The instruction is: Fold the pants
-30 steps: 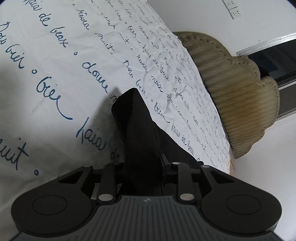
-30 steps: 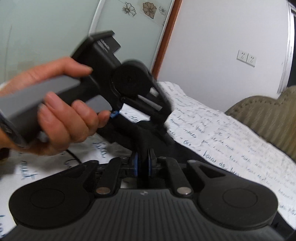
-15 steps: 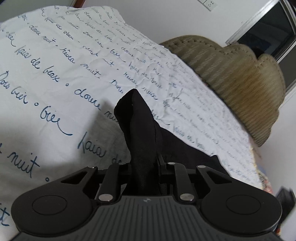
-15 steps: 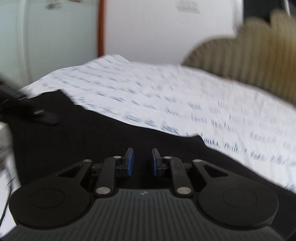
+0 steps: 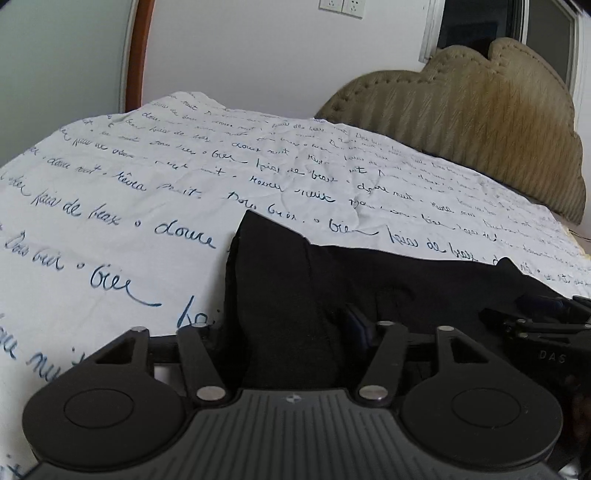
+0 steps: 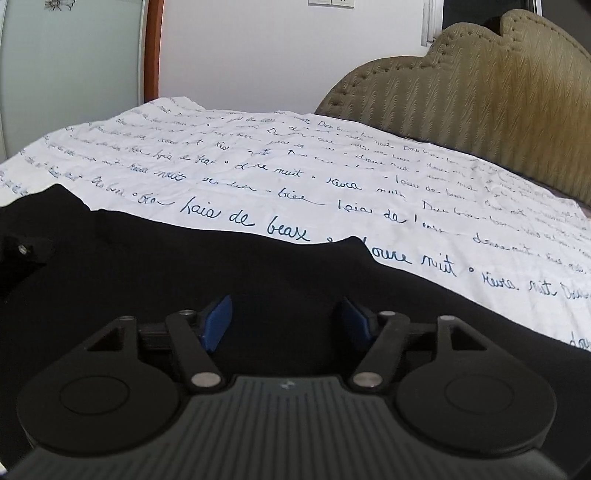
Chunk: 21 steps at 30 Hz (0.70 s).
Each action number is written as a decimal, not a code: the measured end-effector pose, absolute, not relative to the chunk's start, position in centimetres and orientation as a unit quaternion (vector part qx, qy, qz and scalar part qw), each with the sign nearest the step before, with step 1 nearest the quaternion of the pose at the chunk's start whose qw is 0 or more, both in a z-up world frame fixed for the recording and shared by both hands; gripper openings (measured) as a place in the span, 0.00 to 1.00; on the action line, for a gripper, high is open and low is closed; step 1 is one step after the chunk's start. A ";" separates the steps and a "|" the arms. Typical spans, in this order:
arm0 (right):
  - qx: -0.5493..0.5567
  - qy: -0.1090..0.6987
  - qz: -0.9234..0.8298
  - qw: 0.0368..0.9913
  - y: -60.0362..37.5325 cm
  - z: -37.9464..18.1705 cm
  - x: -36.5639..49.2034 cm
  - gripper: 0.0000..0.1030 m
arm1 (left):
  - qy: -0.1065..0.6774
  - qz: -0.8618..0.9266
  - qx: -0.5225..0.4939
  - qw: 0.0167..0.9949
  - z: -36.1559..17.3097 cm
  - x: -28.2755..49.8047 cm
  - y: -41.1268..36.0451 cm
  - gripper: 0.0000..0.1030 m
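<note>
The black pants (image 5: 388, 273) lie flat on the white bed sheet (image 5: 147, 192) with blue handwriting. My left gripper (image 5: 291, 325) has opened wide; a fold of the black cloth still lies between its fingers. In the right wrist view the pants (image 6: 258, 273) spread across the near part of the bed. My right gripper (image 6: 286, 317) is open and empty just above the cloth, its blue pads (image 6: 218, 321) showing. The right gripper's fingers show at the right edge of the left wrist view (image 5: 546, 325). The left gripper's finger shows at the left edge of the right wrist view (image 6: 22, 251).
A tan padded headboard (image 5: 480, 122) stands at the far right end of the bed. A white wall with sockets (image 5: 341, 5) and a wood-framed glass door (image 5: 136, 55) lie behind the bed.
Both grippers lowered the pants onto the bed and levelled out. The right gripper opened and let go of the cloth. The left gripper's fingers have spread apart around the fold.
</note>
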State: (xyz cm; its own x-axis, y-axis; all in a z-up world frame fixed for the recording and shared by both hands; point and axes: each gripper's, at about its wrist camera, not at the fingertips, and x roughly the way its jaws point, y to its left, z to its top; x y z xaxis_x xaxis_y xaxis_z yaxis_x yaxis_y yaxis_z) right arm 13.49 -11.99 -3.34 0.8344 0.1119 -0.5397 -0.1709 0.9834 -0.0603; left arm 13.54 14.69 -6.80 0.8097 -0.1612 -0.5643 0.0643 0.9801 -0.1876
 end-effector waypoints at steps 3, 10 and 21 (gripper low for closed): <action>-0.048 0.275 0.067 0.958 -12.2 -3.3 13.5 1.00 | 0.305 -0.080 -0.121 0.941 -6.9 13.9 16.0 0.65; -0.021 0.264 0.058 0.962 -12.9 -3.2 13.3 1.00 | 0.302 -0.086 -0.094 0.945 -6.8 13.9 15.0 0.77; 0.011 0.285 0.063 0.956 -13.7 -3.6 14.2 1.00 | 0.302 -0.082 -0.084 0.946 -6.9 14.2 14.6 0.79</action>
State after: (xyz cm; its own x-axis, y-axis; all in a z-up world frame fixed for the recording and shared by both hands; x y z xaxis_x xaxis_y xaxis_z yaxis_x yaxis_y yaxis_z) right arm 14.21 -13.71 -3.61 0.8296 0.1274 -0.5436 -0.1150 0.9917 0.0568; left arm 14.17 14.64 -6.86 0.8047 -0.2056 -0.5570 0.1041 0.9724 -0.2086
